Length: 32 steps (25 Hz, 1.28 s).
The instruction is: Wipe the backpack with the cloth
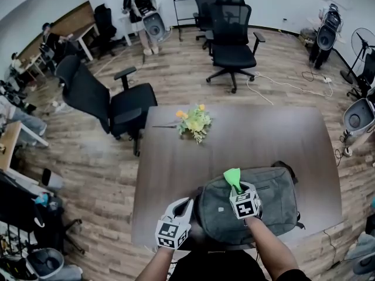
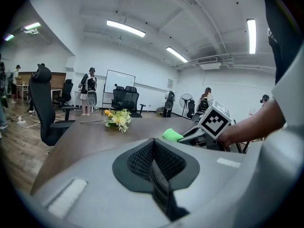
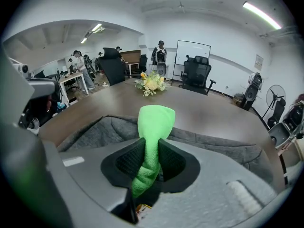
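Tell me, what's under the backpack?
The backpack lies flat on the brown table. Only the table shows around its edges. Anything that might lie beneath it is covered by the bag and cannot be seen.

Left gripper (image 1: 185,204): fingers pressed together, nothing between them. Right gripper (image 1: 237,187): fingers clamped on the green cloth (image 1: 232,175), set slightly ahead of the left. Both forearms reach forward, side by side.

green cloth (image 1: 232,178), mottled grey backpack (image 1: 275,204), dark brown table (image 1: 263,133).
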{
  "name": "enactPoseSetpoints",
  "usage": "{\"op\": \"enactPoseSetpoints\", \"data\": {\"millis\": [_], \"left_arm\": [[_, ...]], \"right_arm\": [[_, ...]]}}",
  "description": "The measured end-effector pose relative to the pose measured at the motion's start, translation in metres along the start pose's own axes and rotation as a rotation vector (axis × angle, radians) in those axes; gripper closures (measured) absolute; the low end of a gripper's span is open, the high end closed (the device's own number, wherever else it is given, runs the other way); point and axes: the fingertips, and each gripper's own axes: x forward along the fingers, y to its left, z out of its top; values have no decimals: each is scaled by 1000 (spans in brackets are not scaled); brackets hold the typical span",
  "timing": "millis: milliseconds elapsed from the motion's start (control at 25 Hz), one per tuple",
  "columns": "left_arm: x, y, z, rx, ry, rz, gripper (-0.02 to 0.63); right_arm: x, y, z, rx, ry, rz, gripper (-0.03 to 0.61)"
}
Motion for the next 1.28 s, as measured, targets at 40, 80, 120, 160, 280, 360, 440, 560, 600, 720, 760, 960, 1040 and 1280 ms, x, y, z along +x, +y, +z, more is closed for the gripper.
{"op": "enactPoseSetpoints", "data": {"millis": [40,80,120,160,280,360,440,560,600,720,760,960,1040,1280], "left_arm": [[1,-1,-1,-1,1,0,595],[2,-3,-1,-1,3,0,595],[3,-4,-2,0,4,-1,595],[4,-5,-2,1,4,-2,595],[7,-8,0,6,4,-7,595],[9,-10,1,4,5,-9,595],[12,-13,2,0,0,-10,595],[17,-18,4,2,-4,-19,595],[18,-20,4,5,-3,-23,595],[20,-24,4,10,-1,-33,595],[21,-26,4,11,-1,-36,595],[28,-35,5,20,-2,-56,595],[30,-39,5,23,-2,-65,595],[34,-49,8,30,-6,-82,595]], "right_arm": [[0,-6,-2,4,5,-7,491],[-1,-11,-3,7,10,-14,491],[-2,-16,-5,12,17,-22,491],[-3,-21,-7,16,23,-29,491],[-8,-37,-11,20,38,-59,491],[-12,-49,-13,16,45,-82,491],[-16,-62,-16,13,50,-102,491],[-22,-83,-21,15,58,-139,491],[-24,-89,-23,18,64,-153,491],[-31,-110,-28,26,83,-198,491],[-34,-118,-30,27,92,-216,491],[-48,-156,-40,33,115,-301,491],[-55,-169,-44,28,125,-325,491],[-78,-192,-48,21,144,-369,491]]}}
